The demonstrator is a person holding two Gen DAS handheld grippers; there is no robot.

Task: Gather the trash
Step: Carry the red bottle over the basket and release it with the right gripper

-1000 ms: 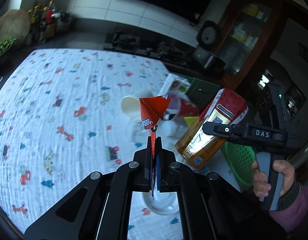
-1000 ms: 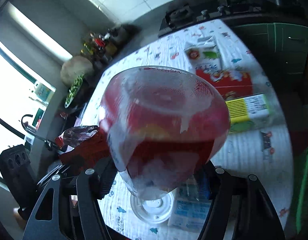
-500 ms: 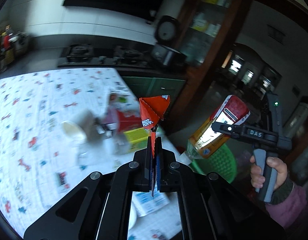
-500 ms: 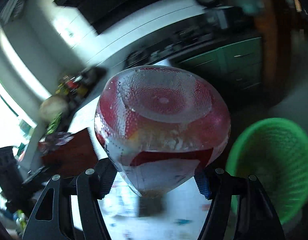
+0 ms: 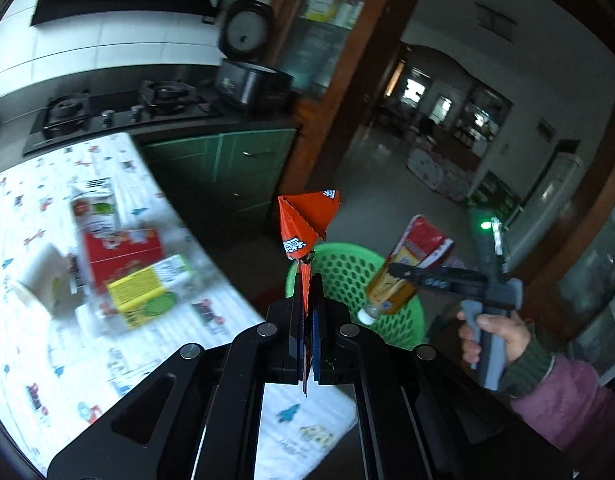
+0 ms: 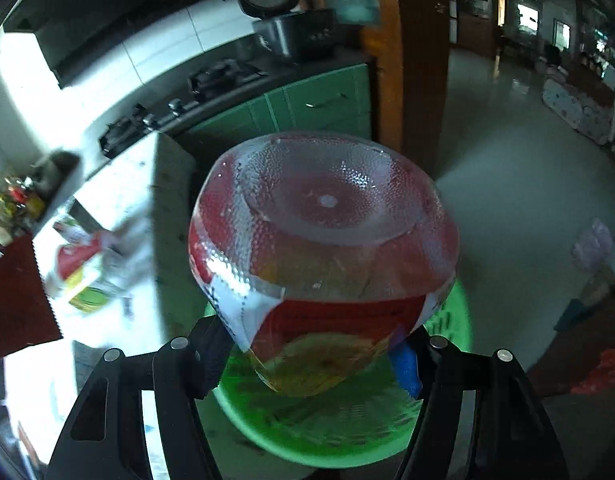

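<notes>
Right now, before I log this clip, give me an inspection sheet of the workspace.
Surface: table under a white cartoon-print cloth.
Job's things: orange-red folded wrapper; red-labelled plastic bottle, cap down over the green perforated basket.
Clutter: red carton, yellow-green carton, blurred.
Grippers: left gripper shut on the wrapper; right gripper shut on the bottle.
Cables: nothing seen.
Surroundings: gas hob, open rice cooker, green cabinets.

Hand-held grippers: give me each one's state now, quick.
Left hand-held gripper: closed on the red wrapper.
Right hand-held gripper: closed on the plastic bottle.
</notes>
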